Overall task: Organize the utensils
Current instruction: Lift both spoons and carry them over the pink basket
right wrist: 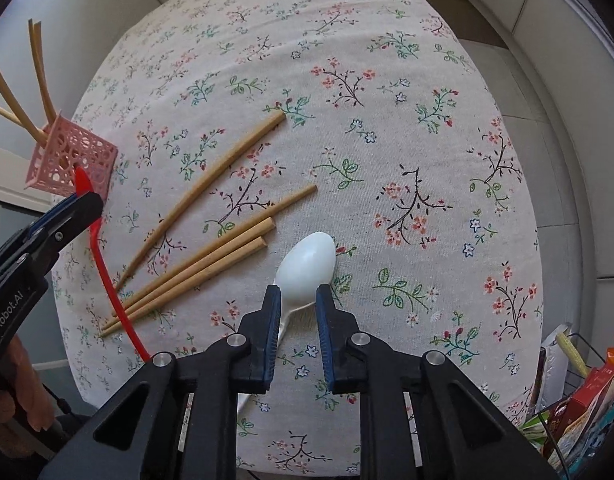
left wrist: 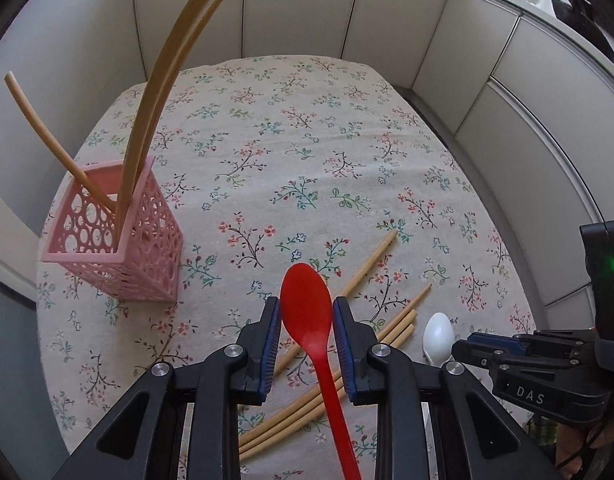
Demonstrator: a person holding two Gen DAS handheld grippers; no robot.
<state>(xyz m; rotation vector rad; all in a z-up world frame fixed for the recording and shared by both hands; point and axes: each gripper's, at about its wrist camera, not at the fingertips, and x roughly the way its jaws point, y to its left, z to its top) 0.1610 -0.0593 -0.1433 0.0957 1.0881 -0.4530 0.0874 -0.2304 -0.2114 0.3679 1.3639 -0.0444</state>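
My left gripper (left wrist: 306, 312) clamps 1 red plastic spoon (left wrist: 309, 320); right gripper (right wrist: 295, 300) pinches 1 white plastic spoon (right wrist: 309, 262); 4 loose wooden chopsticks (right wrist: 211, 256) lie left of it, both pointing steeply down.

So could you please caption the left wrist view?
Left tool grips a red spoon near the pink holder.

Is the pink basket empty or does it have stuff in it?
Not empty. Three wooden chopsticks stand leaning inside the pink basket.
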